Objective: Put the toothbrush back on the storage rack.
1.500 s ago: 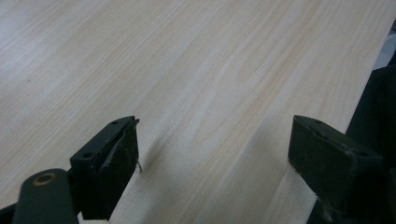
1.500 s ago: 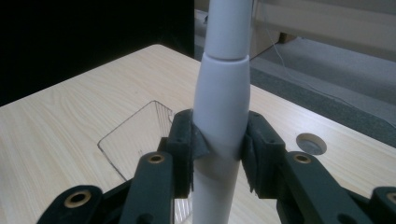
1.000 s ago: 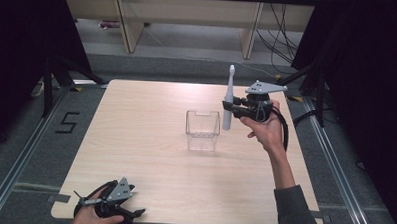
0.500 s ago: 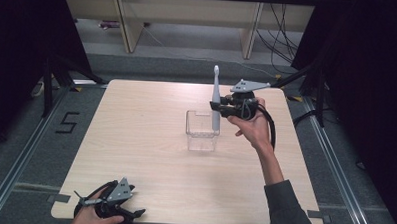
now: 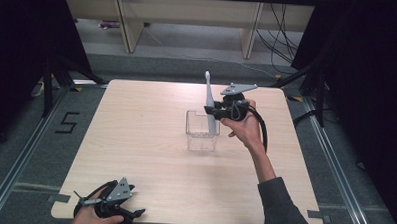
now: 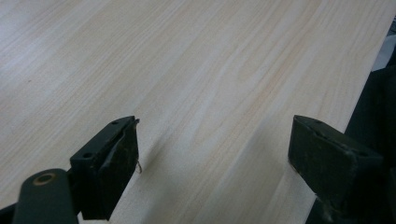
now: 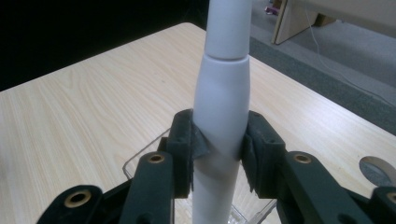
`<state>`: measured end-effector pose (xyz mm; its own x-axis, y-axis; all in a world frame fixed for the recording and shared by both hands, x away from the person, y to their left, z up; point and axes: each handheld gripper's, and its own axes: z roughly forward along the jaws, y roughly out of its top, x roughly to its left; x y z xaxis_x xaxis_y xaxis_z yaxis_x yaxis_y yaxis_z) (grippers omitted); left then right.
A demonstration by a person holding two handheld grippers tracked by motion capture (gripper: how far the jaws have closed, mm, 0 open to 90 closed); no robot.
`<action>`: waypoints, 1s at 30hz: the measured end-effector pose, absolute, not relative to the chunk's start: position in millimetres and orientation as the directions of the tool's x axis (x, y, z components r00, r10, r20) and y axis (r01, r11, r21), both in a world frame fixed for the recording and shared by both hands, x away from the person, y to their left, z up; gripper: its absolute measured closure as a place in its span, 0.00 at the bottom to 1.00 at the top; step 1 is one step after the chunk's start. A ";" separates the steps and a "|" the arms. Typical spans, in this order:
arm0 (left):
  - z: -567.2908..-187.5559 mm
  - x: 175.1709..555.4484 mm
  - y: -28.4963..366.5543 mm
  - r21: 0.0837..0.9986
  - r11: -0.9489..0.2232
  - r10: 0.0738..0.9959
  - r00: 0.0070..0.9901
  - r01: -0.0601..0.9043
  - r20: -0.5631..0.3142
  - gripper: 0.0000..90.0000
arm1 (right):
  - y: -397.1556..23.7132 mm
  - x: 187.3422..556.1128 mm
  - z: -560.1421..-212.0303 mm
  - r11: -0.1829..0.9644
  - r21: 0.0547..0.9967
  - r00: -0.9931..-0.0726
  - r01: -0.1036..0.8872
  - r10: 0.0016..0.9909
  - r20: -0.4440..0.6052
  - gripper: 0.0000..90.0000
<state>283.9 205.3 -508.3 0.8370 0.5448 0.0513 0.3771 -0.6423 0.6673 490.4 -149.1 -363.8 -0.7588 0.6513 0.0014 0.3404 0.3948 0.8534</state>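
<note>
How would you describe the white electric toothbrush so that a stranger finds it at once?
Look at the wooden table, then at the clear plastic box near its middle. Just above that box, the right gripper holds the toothbrush upright, its lower end in the box. It is the one tall white stick, narrow at the top.

Worktop: light wood-grain laminate, smooth, matt with faint sheen. Electric toothbrush: white plastic, smooth, satin handle. Container: clear hard plastic, glossy, see-through walls. Right gripper and left gripper: matt black plastic bodies, brass-look metal rivets; fingers carry dull, scuffed rubbery pads. Top plate on the right gripper is flat matt grey.
</note>
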 end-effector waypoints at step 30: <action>-507.8 284.1 205.5 0.664 -0.646 0.545 0.837 0.377 0.054 0.17 | -134.2 502.1 -398.3 0.504 0.749 -0.766 0.430 0.643 0.007 0.75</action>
<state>284.1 205.5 -507.8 0.8369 0.5446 0.0544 0.3771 -0.6459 0.6638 502.1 -134.2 -398.3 -0.7658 0.6430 0.0069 0.4299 0.5040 0.7491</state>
